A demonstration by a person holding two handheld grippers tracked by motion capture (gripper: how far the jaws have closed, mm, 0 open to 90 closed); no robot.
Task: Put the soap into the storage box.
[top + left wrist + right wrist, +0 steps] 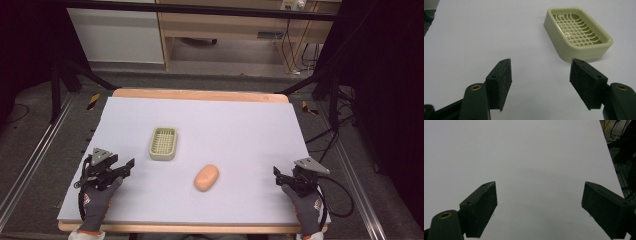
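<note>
Fingers (pixel 501 82) on both grippers are apart, holding nothing; left gripper (pixel 131 165) near tray (pixel 163 143), soap (pixel 206 177) beside tray.

The high view looks forward and down over the whole bench (pixel 240 120). The left gripper view sits low behind its hand-held gripper (pixel 540 72), close to the soap dish (pixel 577 32) ahead-right, shared with the high view. The right gripper view faces bare bench beyond its hand-held gripper (pixel 539 197).

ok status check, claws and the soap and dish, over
Left claw open, empty, short of soap dish. Right claw open, empty, over bare mat. Orange soap lies apart from dish. Nothing in the way.
</note>
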